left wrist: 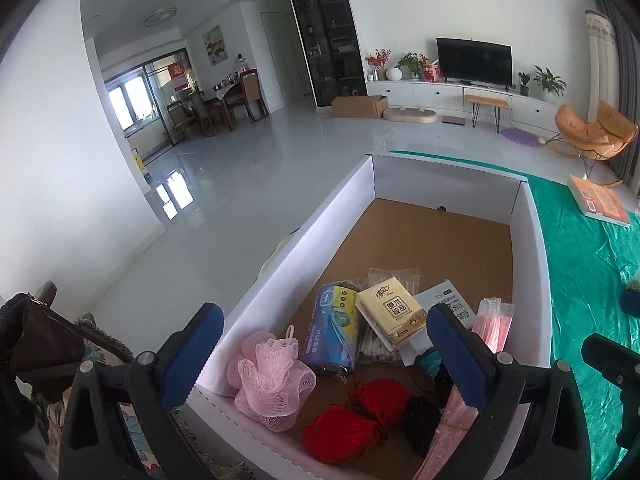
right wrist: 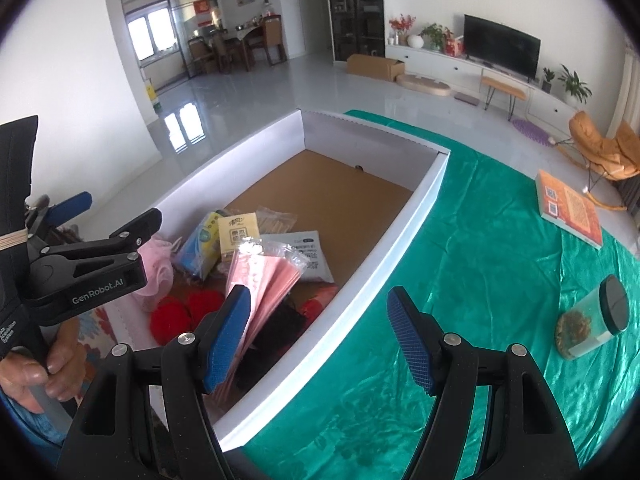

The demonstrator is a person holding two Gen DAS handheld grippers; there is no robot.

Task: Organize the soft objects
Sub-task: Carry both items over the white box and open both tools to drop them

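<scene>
Hovering over the white box (left wrist: 304, 236), the left gripper (left wrist: 320, 344) has its jaws wide apart and empty; the right gripper (right wrist: 320, 336) is also apart, holding nothing. The pink mesh sponge (left wrist: 268, 376) lies in the box's near corner, probably light and springy, easiest pinched across its ruffles

In the box (left wrist: 528, 216) there are two red yarn balls (left wrist: 338, 432), one pink sponge (left wrist: 270, 376), one tissue pack (left wrist: 390, 312) and one blue roll (left wrist: 332, 324). On the cloth (right wrist: 460, 240) lie one book (right wrist: 568, 208) and one jar (right wrist: 592, 324).
</scene>
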